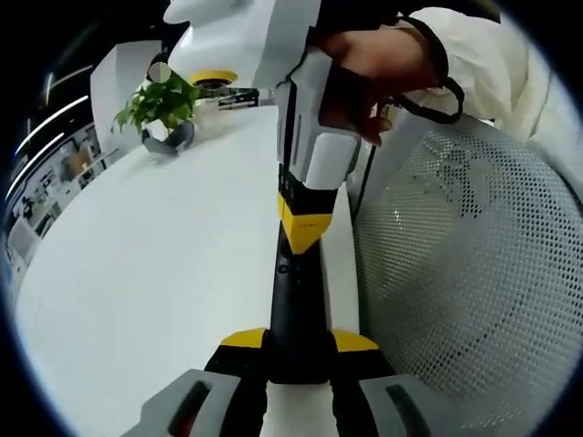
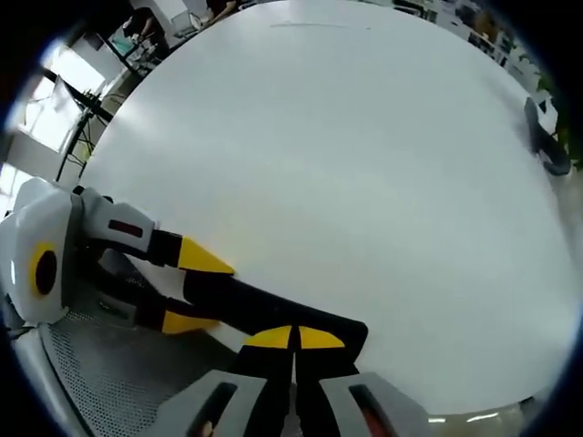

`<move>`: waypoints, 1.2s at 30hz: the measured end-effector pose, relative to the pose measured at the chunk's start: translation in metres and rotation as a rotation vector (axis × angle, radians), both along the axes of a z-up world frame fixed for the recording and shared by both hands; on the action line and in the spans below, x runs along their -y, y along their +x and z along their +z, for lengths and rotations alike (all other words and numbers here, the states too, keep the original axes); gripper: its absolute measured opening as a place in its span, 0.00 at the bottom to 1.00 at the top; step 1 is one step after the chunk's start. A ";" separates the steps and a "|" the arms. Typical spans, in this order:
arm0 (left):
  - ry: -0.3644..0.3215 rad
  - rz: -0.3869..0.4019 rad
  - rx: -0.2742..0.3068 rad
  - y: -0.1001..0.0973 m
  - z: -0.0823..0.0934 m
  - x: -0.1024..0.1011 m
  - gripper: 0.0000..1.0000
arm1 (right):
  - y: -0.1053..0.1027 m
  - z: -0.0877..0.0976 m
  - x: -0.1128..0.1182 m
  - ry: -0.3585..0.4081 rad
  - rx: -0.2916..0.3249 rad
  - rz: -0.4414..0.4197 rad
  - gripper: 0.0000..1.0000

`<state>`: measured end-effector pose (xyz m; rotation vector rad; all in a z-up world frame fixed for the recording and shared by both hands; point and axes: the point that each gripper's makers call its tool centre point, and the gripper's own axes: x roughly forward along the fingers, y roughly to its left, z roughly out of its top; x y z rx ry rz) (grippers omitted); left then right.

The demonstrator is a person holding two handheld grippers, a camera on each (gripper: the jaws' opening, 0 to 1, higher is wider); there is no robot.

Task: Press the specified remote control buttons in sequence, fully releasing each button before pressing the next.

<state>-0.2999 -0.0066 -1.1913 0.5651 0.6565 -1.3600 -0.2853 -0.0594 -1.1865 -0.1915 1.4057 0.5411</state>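
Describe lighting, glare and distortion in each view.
Left gripper view: even light, table bright without hard shadows, fisheye bends its edge, plant sharp. Right gripper view: table near washed out, window glare at left, remote dark, edges curved.

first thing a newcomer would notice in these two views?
The black remote, pinched at one end between the left gripper's yellow-tipped fingers, with the right gripper closed and pressing down on it from above. In the right gripper view the same remote runs along the near edge of the white table. A potted plant sits at the table's far end.
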 end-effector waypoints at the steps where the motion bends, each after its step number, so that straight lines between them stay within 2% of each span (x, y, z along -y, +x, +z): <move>1: 0.000 0.001 -0.001 0.000 0.000 0.000 0.25 | 0.000 0.000 0.000 0.001 0.004 -0.002 0.00; 15: 0.003 0.002 0.004 0.001 0.000 0.000 0.25 | 0.003 -0.001 0.001 0.034 0.002 -0.055 0.00; 21: 0.018 0.002 -0.001 0.000 0.000 -0.007 0.25 | 0.003 0.000 0.002 0.112 -0.011 -0.138 0.00; 25: 0.023 0.002 -0.004 0.000 0.000 -0.007 0.25 | 0.002 0.001 0.002 0.131 0.000 -0.158 0.00; 29: 0.023 -0.001 -0.003 0.000 0.000 -0.007 0.25 | 0.002 0.001 0.001 0.139 0.000 -0.188 0.00; 36: 0.016 -0.009 0.002 0.001 0.000 -0.003 0.25 | 0.003 0.003 0.001 0.114 -0.028 -0.167 0.00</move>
